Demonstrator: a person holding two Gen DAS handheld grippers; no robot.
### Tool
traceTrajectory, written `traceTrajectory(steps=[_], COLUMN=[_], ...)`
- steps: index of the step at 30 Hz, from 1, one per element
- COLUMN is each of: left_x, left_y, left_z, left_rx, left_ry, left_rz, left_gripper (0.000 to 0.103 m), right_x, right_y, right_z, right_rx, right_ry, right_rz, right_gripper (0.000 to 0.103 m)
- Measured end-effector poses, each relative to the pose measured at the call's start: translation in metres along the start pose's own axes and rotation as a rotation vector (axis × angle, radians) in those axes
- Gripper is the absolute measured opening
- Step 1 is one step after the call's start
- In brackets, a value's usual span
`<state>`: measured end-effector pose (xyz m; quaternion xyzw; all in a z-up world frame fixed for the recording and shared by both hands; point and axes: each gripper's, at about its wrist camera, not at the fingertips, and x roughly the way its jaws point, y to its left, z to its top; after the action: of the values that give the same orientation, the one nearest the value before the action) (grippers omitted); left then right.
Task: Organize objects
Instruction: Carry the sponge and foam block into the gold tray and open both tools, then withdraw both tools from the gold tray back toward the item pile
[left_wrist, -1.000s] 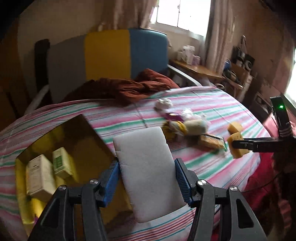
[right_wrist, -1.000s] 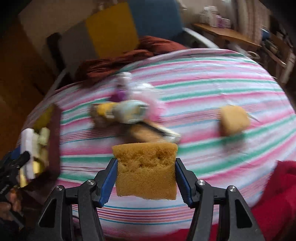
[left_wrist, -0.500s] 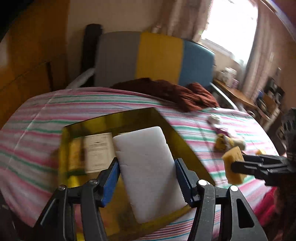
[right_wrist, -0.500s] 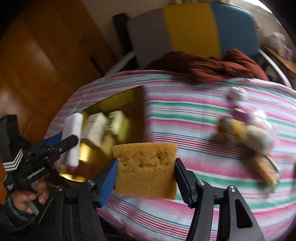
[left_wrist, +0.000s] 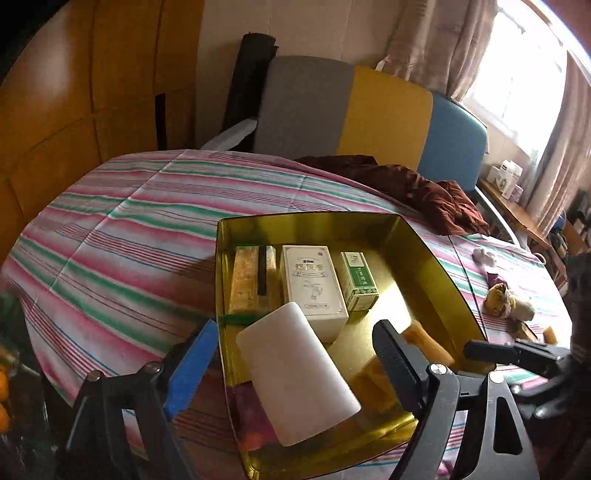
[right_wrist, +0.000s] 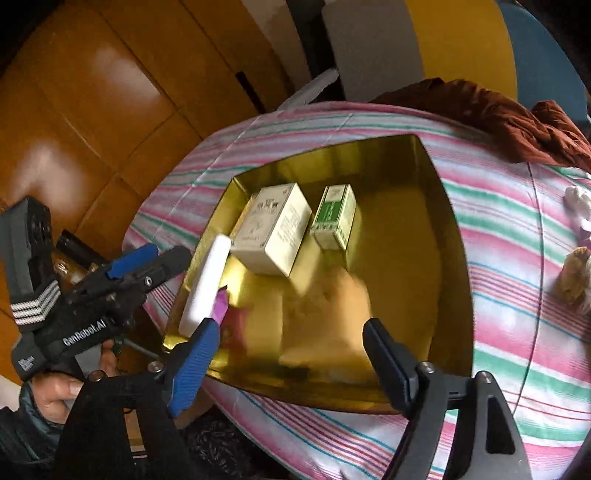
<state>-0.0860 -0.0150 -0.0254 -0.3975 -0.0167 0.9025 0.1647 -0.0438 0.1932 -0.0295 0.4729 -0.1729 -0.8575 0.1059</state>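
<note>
White rectangular foam block (left_wrist: 297, 373), light, squashy, take by long edges; my left gripper (left_wrist: 291, 354) opening, block loose between jaws over gold tin tray (left_wrist: 314, 218); right gripper (right_wrist: 291, 350) opening, tan sponge (right_wrist: 332, 295) dropping.

In the tin (left_wrist: 314, 221), on the striped cloth (left_wrist: 129, 229), three packs in a row along the far half: a flat pack (left_wrist: 251, 277) at the left, a tall box (left_wrist: 312, 288) in the middle, a smaller box (left_wrist: 358, 280) to its right. Nearer the front, a white block (left_wrist: 295, 373) over the near-left corner and a sponge (right_wrist: 332, 314) (blurred, probably mid-fall) to its right. Behind the tin, a crumpled cloth (left_wrist: 413, 188); well off to the right, loose items (left_wrist: 506, 299).
</note>
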Motion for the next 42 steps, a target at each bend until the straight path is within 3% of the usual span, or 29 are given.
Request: traceTrajectory(steps=[5,11,20,42], left_x=[-0.005,-0.017,-0.025,-0.031], left_y=[0.002,-0.009,-0.025,-0.062], left_z=[0.002,0.002,-0.003,-0.017], left_rx=[-0.021,0.015,0.068,0.179], left_ry=[-0.022,-0.068,-0.100,-0.096], left_rz=[0.017,0.038,0.054,0.028], left_gripper=[0.088,0.089,0.090,0.091], right_x=[0.001,-0.006,-0.015,-0.035], right_y=[0.002,0.009,0.017,-0.008], right_z=[-0.008,-0.012,-0.012,-0.019], right_rx=[-0.004,-0.041,-0.078,-0.010], right_ry=[-0.007,-0.089,-0.165,-0.238], right_rz=[-0.035,-0.148,-0.233,-0.304], right_gripper=[0.081,0.081,0.081,0.081])
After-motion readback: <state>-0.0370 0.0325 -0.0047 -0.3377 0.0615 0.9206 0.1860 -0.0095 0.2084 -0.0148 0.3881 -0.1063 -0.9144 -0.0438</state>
